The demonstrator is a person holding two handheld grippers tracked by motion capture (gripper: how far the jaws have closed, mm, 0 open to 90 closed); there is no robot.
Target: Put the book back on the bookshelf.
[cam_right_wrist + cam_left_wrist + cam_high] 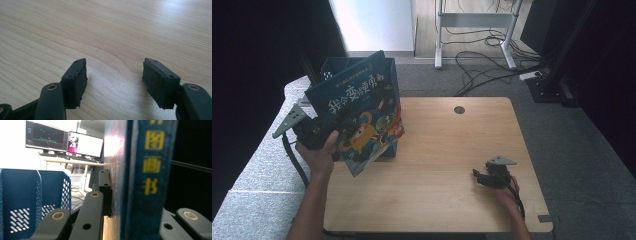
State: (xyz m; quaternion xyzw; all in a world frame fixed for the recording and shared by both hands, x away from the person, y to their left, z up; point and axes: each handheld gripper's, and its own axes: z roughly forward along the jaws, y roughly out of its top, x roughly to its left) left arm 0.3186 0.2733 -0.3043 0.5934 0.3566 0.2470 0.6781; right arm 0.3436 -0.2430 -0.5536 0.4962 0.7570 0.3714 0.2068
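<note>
A blue picture book [357, 115] with yellow and white Chinese title and cartoon monsters is held tilted over the table's left edge. My left gripper [331, 139] is shut on its lower left edge, a hand wrapped around it. In the left gripper view the book's spine [147, 170] stands between the jaws of the left gripper [125, 195]. Behind the book stands a blue perforated basket [334, 65], also seen close by as the basket [25, 195]. My right gripper [479, 176] rests low on the wooden table [447, 145], open, with bare wood [100, 30] between the jaws of the right gripper [115, 77].
A round cable hole [459, 110] sits near the table's far edge. Cables [487, 55] and a metal desk frame [472, 20] lie on the floor beyond. Two monitors [65, 142] stand on a distant desk. Dark curtains flank both sides.
</note>
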